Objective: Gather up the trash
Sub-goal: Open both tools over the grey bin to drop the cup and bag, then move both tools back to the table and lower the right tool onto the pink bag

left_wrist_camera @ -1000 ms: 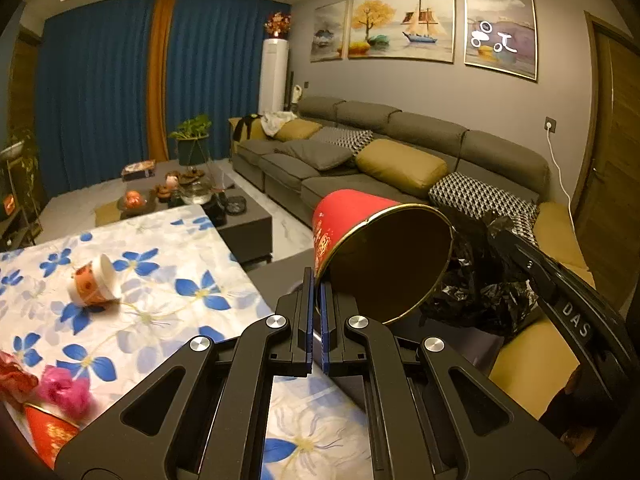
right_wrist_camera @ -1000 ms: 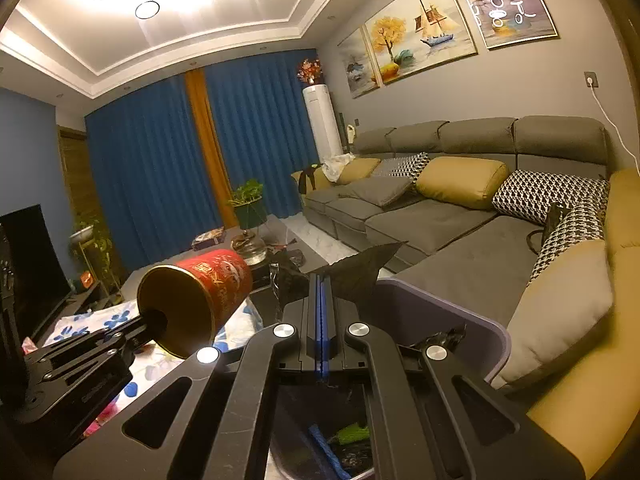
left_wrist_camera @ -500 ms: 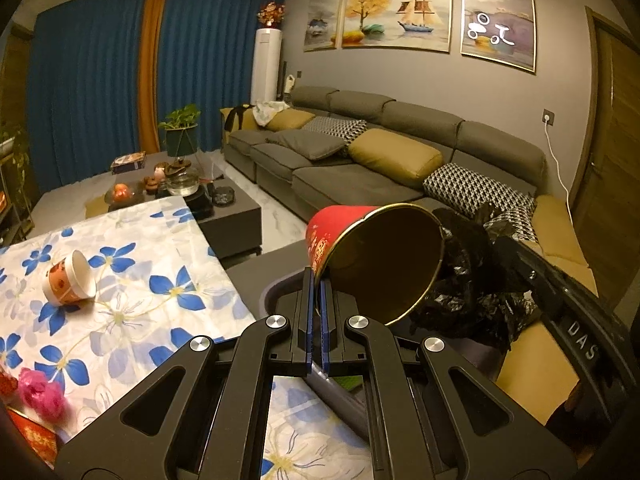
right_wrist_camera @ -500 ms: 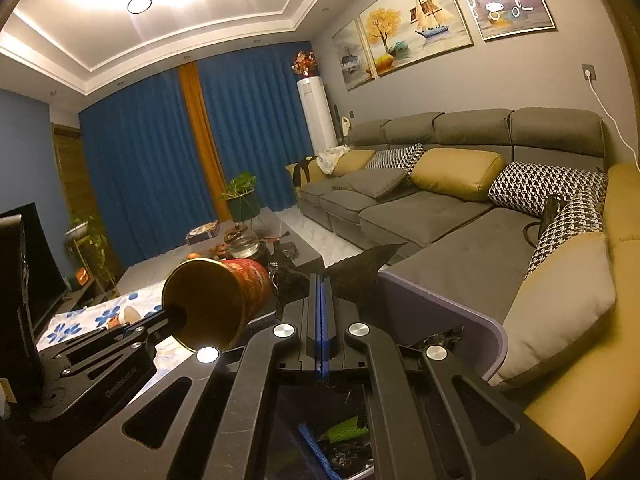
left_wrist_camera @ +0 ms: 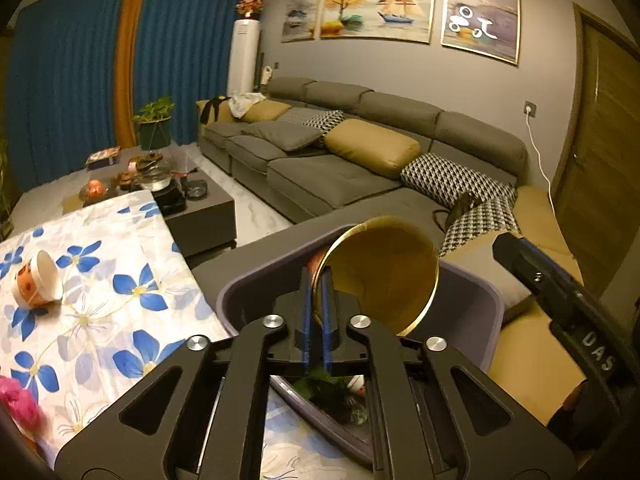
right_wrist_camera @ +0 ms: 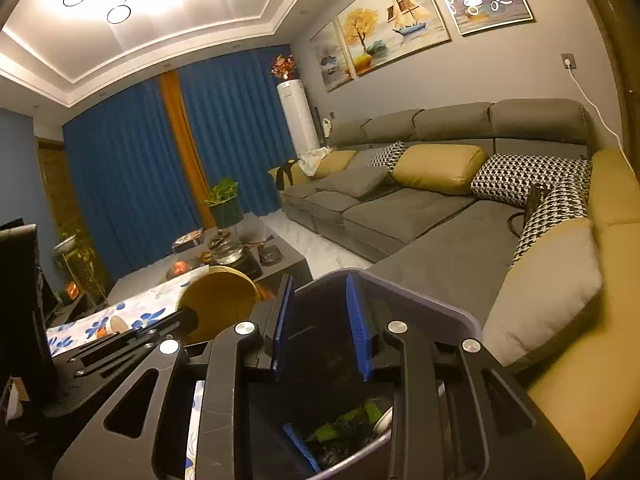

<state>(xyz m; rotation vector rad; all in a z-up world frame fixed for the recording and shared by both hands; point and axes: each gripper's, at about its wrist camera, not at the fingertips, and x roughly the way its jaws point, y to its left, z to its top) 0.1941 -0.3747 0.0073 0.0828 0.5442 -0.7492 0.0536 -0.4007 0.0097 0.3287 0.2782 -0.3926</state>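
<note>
My left gripper is shut on the rim of a red paper cup with a gold inside and holds it tilted over the purple trash bin. The cup also shows in the right wrist view. My right gripper is open and empty above the bin; no black bag shows between its blue pads. Green and dark trash lies inside the bin. A small orange paper cup lies on its side on the floral tablecloth.
A pink crumpled item lies at the table's near left edge. A dark coffee table with a teapot and fruit stands beyond. A grey sofa with cushions runs along the right.
My right gripper has opened and let go of the black trash bag, which is gone from view. My left gripper has moved the red cup lower, over the bin opening.
</note>
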